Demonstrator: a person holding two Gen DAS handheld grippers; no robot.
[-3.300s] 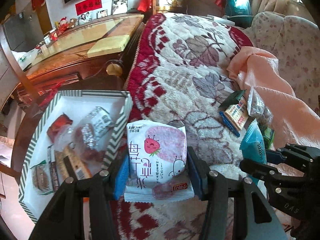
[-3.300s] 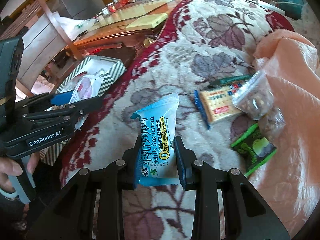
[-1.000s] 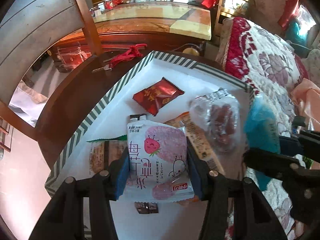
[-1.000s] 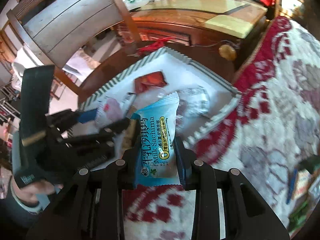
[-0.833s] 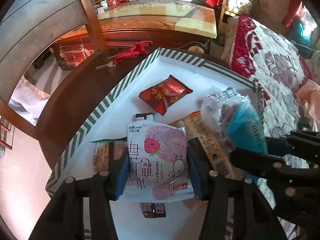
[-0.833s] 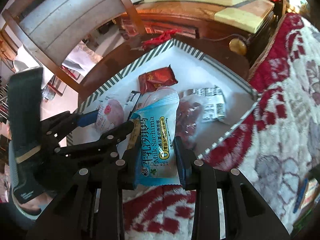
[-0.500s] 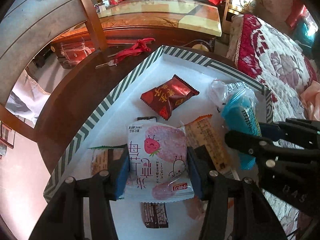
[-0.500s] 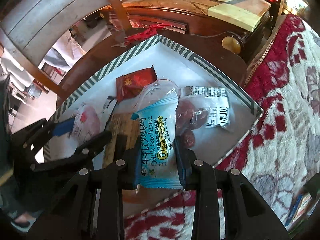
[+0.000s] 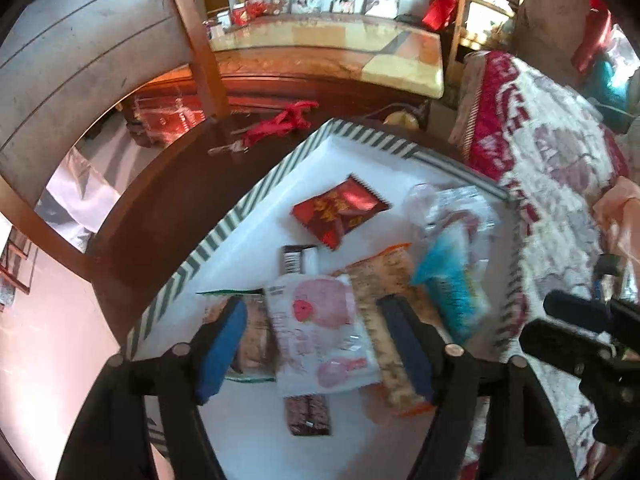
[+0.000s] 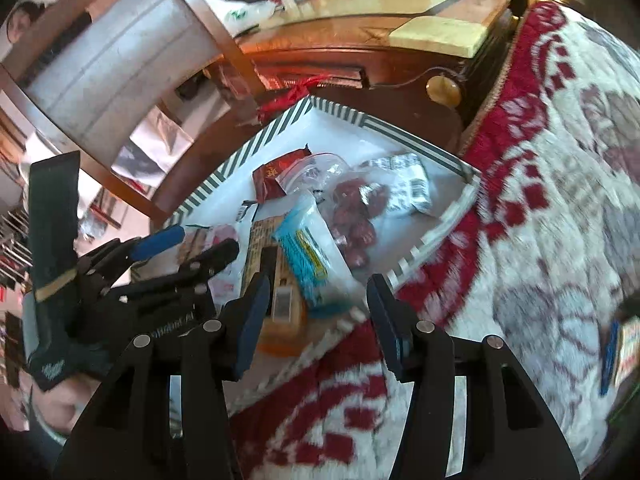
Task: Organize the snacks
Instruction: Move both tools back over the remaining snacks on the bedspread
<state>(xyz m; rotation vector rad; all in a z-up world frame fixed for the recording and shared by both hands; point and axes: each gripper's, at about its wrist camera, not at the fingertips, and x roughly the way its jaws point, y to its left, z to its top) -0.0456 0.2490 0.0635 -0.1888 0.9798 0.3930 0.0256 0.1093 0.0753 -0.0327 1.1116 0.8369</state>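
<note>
A pink-and-white strawberry snack packet (image 9: 320,336) and a blue-and-white Sachima packet (image 9: 452,288) lie loose, blurred, atop other wrapped snacks in the white, green-striped tray (image 9: 224,236).

both tongs just opened, strawberry packet (image 9: 320,336) and blue packet (image 10: 312,256) released (into tray (image 9: 224,236))

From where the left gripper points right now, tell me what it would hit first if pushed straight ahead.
Most likely the pink strawberry snack packet, lying loose between the open jaws of the left gripper, which have just been opening. It rests on other snacks in the striped tray. Blur leaves the depth uncertain.
</note>
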